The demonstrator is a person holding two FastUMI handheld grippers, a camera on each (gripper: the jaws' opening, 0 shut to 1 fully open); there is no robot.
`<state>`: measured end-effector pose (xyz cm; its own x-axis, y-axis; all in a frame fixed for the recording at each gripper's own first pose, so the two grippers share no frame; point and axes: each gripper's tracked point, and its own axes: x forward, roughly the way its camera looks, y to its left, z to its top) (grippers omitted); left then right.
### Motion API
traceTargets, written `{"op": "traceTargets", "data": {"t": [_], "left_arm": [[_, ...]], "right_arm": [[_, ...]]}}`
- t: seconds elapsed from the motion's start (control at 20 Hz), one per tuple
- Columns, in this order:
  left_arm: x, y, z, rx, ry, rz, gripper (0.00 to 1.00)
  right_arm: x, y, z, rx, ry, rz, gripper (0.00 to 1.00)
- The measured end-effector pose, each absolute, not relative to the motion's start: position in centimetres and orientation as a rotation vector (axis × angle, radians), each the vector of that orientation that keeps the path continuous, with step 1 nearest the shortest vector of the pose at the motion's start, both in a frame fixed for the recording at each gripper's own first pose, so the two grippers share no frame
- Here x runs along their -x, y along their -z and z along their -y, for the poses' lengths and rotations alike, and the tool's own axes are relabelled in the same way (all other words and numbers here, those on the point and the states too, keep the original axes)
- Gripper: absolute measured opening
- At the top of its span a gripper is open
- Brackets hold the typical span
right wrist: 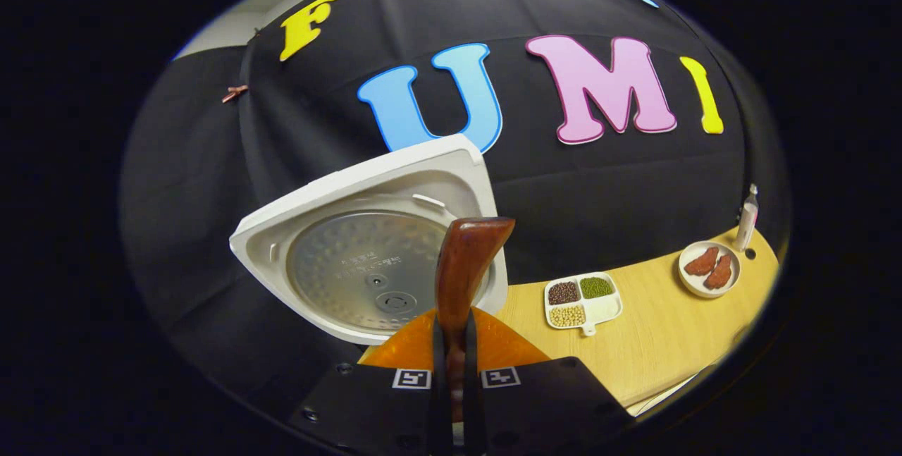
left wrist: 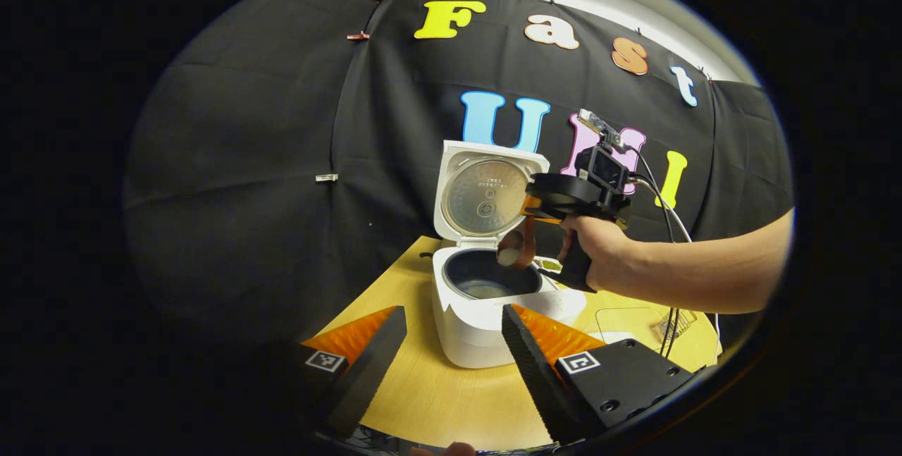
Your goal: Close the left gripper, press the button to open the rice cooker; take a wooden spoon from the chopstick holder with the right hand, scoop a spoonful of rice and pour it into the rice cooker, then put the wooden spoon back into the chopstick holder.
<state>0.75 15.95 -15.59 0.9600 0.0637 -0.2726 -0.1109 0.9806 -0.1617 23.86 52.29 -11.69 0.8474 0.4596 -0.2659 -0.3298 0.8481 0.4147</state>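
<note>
The white rice cooker (left wrist: 472,322) stands open on the wooden table, with its lid (left wrist: 486,195) upright and a little rice in the dark inner pot (left wrist: 486,280). A hand holds my right gripper (left wrist: 527,227) above the pot's right rim. It is shut on the handle of the brown wooden spoon (left wrist: 511,251), whose bowl tips down over the pot with pale rice in it. In the right gripper view the spoon handle (right wrist: 465,266) stands clamped in my right gripper (right wrist: 454,350) in front of the lid (right wrist: 366,266). My left gripper (left wrist: 454,311) is open just before the cooker, touching nothing.
A divided white dish of beans (right wrist: 581,301), a plate with red pieces (right wrist: 710,267) and a small bottle (right wrist: 747,220) sit on the table (right wrist: 648,343) to the cooker's right. A wire holder (left wrist: 673,322) stands at the right edge, under the forearm (left wrist: 705,273).
</note>
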Motion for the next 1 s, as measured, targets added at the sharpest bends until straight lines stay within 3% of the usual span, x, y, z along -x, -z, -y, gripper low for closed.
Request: {"op": "traceTargets", "data": {"t": [1.0], "left_arm": [[-0.1, 16.3, -15.7, 0.186, -0.088, -0.284, 0.94]], "right_arm": [[-17.5, 8.0, -58.1, 0.436, -0.836, 0.084, 0.11]]}}
